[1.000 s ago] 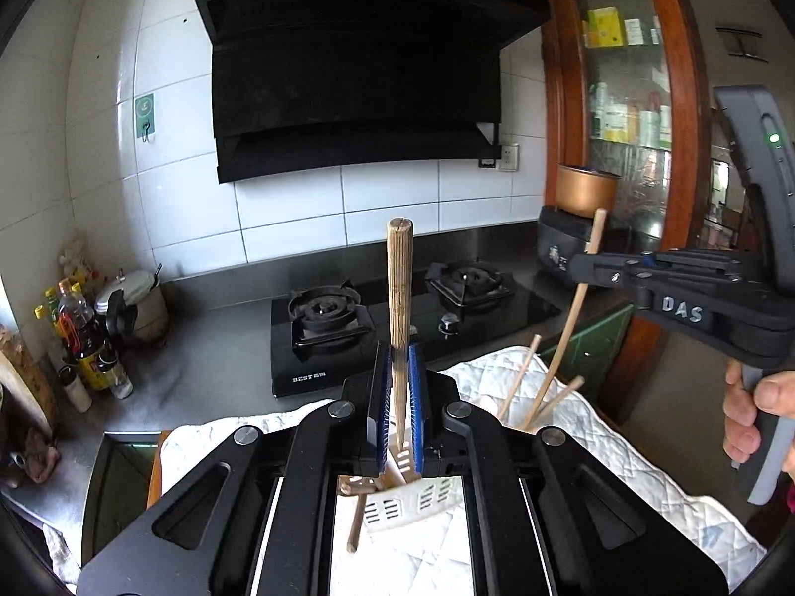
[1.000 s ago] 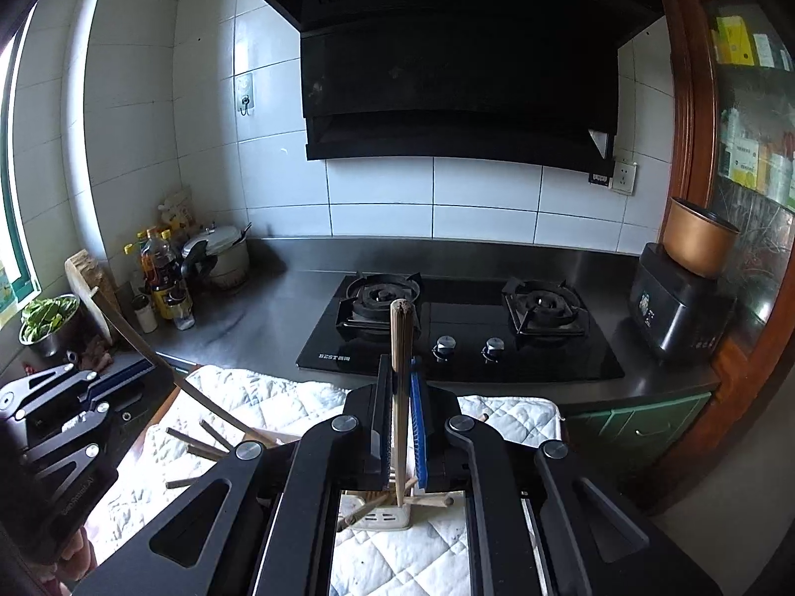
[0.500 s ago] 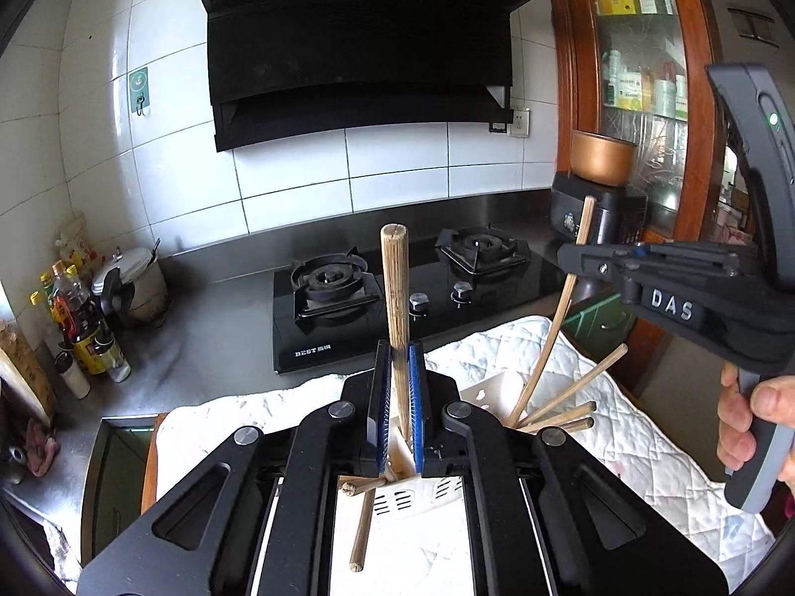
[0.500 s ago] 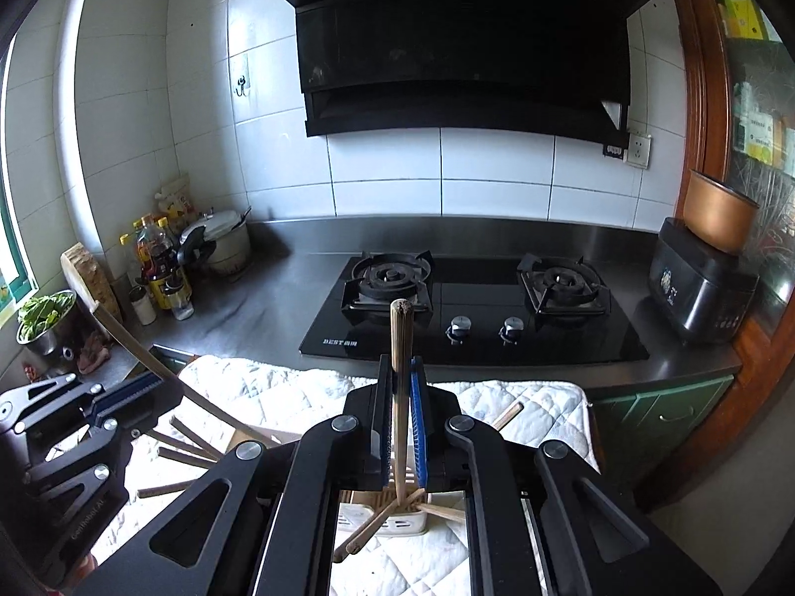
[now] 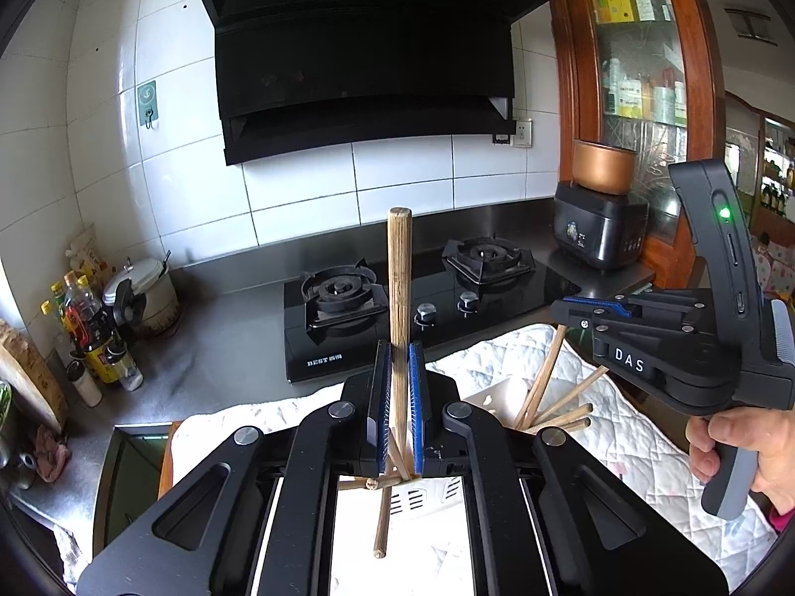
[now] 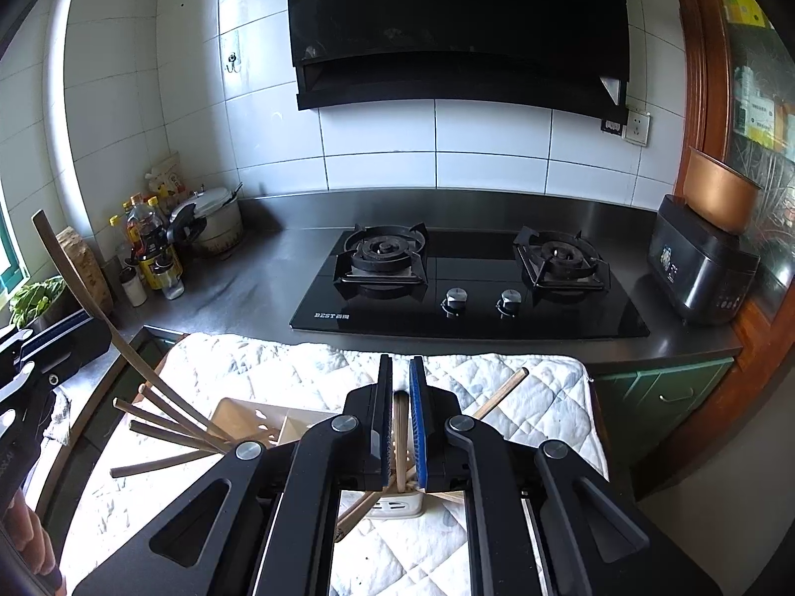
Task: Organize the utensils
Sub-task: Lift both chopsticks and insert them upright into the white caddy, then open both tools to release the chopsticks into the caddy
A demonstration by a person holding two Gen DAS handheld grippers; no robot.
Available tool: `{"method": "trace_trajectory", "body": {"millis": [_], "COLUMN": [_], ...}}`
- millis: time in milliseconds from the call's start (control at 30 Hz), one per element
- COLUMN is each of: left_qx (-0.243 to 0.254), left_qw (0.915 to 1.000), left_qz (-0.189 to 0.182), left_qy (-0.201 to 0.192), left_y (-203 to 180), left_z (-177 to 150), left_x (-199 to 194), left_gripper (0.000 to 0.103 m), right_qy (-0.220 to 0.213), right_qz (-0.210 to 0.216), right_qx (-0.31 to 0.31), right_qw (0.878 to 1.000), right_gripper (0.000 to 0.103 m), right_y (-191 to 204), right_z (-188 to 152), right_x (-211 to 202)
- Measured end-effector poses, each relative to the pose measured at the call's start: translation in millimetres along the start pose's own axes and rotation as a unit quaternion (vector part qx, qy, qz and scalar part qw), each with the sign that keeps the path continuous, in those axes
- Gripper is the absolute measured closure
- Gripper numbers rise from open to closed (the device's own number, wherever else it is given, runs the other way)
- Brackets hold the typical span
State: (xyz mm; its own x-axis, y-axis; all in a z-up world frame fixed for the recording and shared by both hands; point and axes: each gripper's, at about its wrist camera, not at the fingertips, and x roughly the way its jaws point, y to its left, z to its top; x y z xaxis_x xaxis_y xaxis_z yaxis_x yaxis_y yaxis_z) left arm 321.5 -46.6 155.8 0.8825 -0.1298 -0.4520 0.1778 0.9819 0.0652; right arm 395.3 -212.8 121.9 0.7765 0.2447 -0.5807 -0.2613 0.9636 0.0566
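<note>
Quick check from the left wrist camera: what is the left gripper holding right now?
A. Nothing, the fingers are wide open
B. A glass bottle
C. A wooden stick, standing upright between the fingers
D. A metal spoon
C: the left gripper has its blue pads closed on a wooden stick that rises upright above the fingers, in front of the stove.

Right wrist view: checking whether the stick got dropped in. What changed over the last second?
The right stick, between the pads of the right gripper, sank: its top, earlier well above the fingertips, now sits just below them, its lower end at the holder. Whether it was released is unclear. The left gripper still clamps the left stick upright.
</note>
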Motion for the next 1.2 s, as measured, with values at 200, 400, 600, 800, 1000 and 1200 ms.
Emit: {"method": "trace_trajectory", "body": {"millis": [200,400,600,800,1000,1200], "left_qx": [-0.009,-0.013,-0.014,-0.009,-0.013,-0.016], "left_qw": [0.9998,0.9994,0.9994,0.9997,0.9997,0.9997], "left_qz": [-0.007,-0.011,-0.009,-0.012,-0.016,-0.020], "left_qy": [0.014,0.029,0.030,0.020,0.008,-0.004], "left_y": [2.2,4.2,3.1,-1.0,-4.7,-10.2], "left_z": [-7.2,-16.8,-18.9,-20.3,-25.5,-36.8], "left_x": [8.2,16.2,15.8,3.6,-18.3,-45.5], "left_gripper": [0.097,0.097,0.095,0.094,0.080,0.069], "right_qy": [0.003,-0.004,-0.016,-0.030,-0.047,-0.067], "right_qz": [0.000,-0.007,-0.019,-0.026,-0.034,-0.047], "right_qx": [-0.005,-0.014,-0.026,-0.026,-0.028,-0.035], "right_qw": [1.000,1.000,0.999,0.999,0.998,0.996], "right_gripper": [0.095,0.084,0.068,0.052,0.039,0.028], "right_y": [0.7,5.3,8.9,9.2,12.5,20.0], "right_z": [-2.5,-3.8,-6.6,-9.2,-19.2,-35.6], "right_x": [0.9,-4.0,-16.3,-36.3,-62.4,-90.8]}}
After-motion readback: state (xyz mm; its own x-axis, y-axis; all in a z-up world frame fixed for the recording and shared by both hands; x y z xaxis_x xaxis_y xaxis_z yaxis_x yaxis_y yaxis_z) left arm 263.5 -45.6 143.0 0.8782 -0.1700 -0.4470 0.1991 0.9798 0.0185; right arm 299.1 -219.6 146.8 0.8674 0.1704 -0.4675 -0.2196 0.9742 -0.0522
